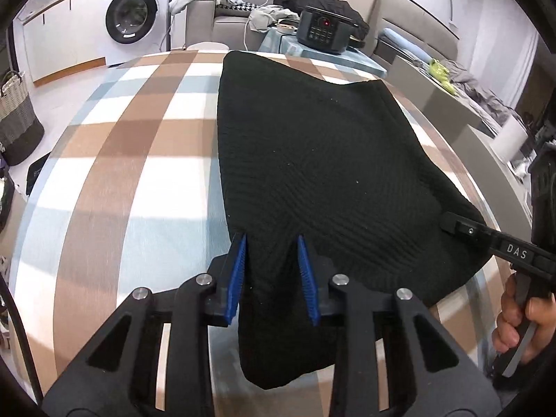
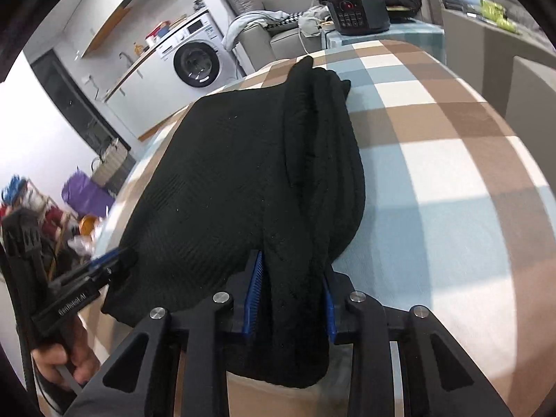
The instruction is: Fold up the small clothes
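Observation:
A black knit garment (image 1: 312, 146) lies flat on the checked tablecloth (image 1: 139, 160), its near edge hanging over the table's front. My left gripper (image 1: 271, 239) is shut on the garment's near left corner, with bunched cloth between the blue pads (image 1: 238, 271). My right gripper (image 2: 292, 264) is shut on the near right corner of the garment (image 2: 236, 173), where a folded sleeve runs along the right side. Each gripper shows in the other's view: the right gripper (image 1: 451, 224) at the cloth's right edge, the left gripper (image 2: 114, 257) at its left edge.
A washing machine (image 1: 133, 21) stands at the back left, a woven basket (image 1: 17, 121) on the floor left. A black cooker (image 1: 323, 31) sits on a small table behind, before a sofa with clothes. A hand (image 1: 517, 319) holds the right gripper's handle.

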The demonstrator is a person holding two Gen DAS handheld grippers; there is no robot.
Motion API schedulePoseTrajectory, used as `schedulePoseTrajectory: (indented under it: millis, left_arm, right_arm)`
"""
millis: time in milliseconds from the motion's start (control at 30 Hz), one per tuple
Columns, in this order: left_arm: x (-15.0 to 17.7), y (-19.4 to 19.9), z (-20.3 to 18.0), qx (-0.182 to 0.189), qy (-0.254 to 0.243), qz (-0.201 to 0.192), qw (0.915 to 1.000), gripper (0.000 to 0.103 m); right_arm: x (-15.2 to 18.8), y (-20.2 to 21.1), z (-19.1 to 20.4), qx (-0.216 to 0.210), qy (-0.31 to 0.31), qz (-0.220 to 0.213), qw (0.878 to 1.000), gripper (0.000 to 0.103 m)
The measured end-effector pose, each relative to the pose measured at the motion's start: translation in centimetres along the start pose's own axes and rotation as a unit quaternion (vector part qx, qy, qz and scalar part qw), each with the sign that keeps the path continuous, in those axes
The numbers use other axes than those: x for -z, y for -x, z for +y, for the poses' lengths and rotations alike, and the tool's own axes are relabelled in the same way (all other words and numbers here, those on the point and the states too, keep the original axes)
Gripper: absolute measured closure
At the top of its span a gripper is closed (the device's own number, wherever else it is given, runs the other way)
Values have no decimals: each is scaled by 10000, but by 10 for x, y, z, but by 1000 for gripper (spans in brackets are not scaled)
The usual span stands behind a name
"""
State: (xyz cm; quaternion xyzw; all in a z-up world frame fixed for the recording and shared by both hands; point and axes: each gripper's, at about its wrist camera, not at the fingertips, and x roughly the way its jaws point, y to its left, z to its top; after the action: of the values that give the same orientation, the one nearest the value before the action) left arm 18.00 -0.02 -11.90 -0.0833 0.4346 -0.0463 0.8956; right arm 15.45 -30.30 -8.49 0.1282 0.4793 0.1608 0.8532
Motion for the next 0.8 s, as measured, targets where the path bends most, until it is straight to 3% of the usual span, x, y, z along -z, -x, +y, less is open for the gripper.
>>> schedulePoseTrajectory:
  millis: [133,367,400,433,467,567,600,667,733,800]
  left_arm:
    - [-11,-11,8,-17,63,25,10000,76]
    - [-8,-2,8,-115,-75,-101,9999,72]
    - [-6,3,6,-166,-124,-165,9996,67]
    - [-4,9,6,-218,-146,-231,9994,53]
    - [-1,17,5,-268,-146,-356,9989,40]
    - [8,38,4,-350,-145,-801,9961,16]
    - [12,47,4,-359,-162,-973,9945,14]
    - [20,60,3,-343,-172,-1222,9918,1]
    - [28,73,3,-334,-168,-1495,9881,1]
    - [33,82,5,-275,-137,-1640,9860,1]
  right_arm:
    - [-14,-11,1,41,-19,-20,10000,71]
    - [-9,1,-4,104,38,-128,9999,56]
    - [-7,7,-3,154,125,-209,9996,55]
    - [-6,14,-1,166,232,-302,9991,50]
    - [-5,21,2,124,328,-401,9986,41]
    - [-1,46,9,-70,610,-723,9955,17]
    - [2,56,13,-156,757,-868,9932,15]
    - [8,70,19,-190,946,-1070,9896,7]
    - [14,81,26,-228,1151,-1308,9844,0]
    - [20,90,31,-321,1324,-1569,9782,0]
